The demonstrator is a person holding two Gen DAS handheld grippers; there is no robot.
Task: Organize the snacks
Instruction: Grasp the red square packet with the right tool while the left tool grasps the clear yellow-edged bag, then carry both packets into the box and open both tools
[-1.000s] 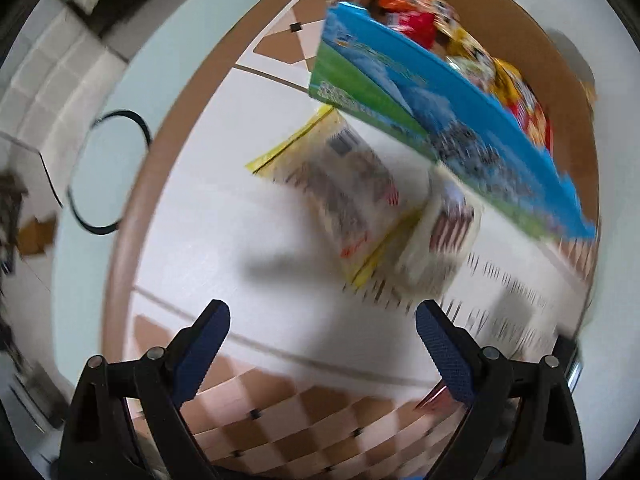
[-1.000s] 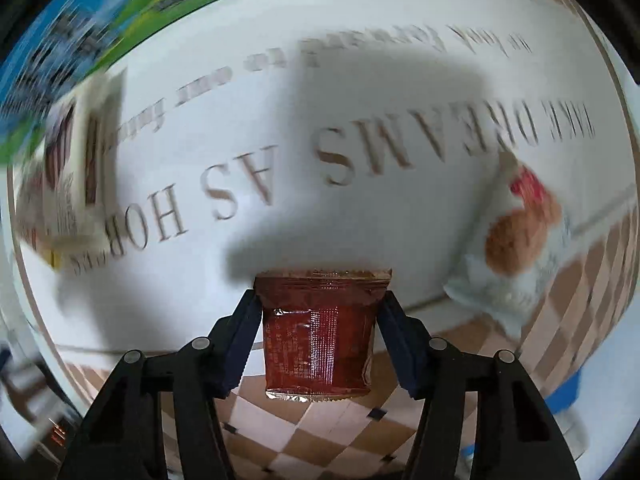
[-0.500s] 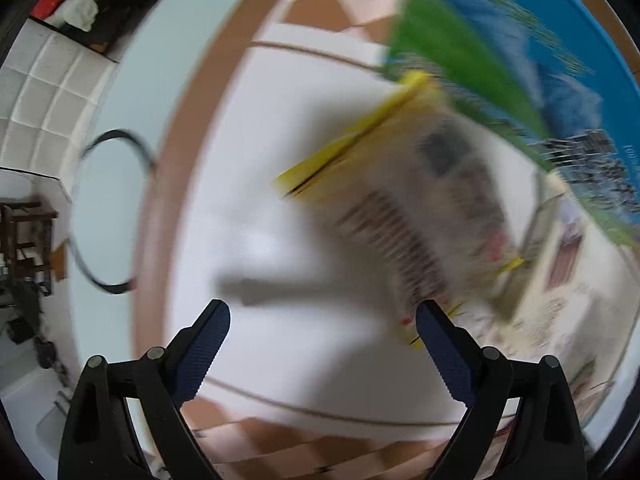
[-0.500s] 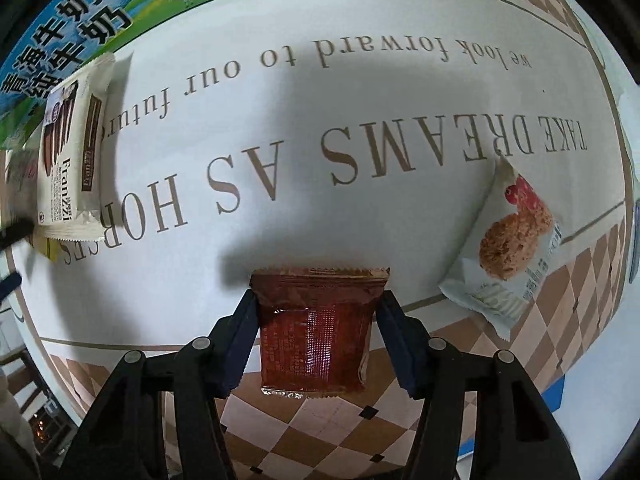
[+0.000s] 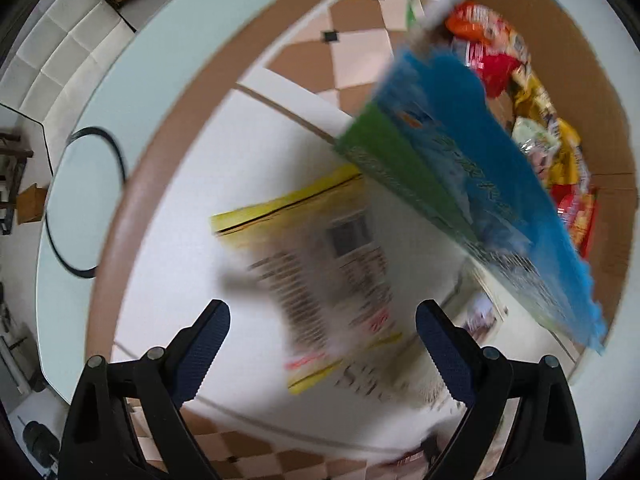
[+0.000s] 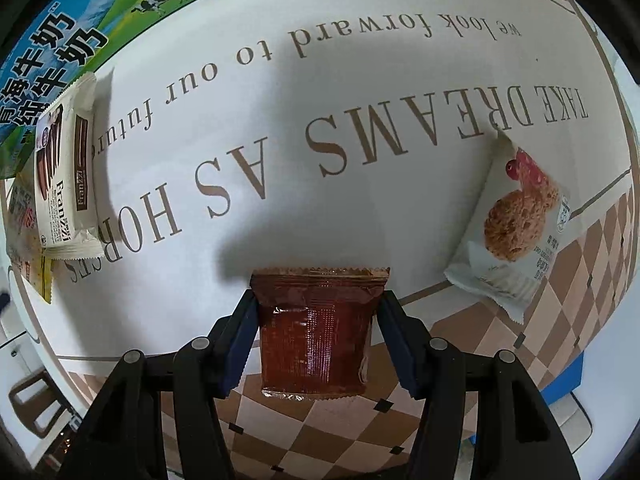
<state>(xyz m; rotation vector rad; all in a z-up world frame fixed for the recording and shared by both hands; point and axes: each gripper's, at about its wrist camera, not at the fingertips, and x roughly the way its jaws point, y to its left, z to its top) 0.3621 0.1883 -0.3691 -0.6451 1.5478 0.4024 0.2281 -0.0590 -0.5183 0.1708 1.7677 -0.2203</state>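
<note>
Pinching brown packet [image 6: 314, 332] inside right gripper [image 6: 316, 336].

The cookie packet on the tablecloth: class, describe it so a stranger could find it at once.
Start at the big "TAKE DREAMS" lettering on the white tablecloth. Just below it, where the checkered border begins, lies the cookie packet. Only it shows a round brown cookie with red berries.

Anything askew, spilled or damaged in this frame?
Nothing damaged or spilled. Three packets lie loose outside the milk carton: the yellow packet, Franzzi wafer pack and cookie packet. The right gripper holds the red packet squarely.
</note>
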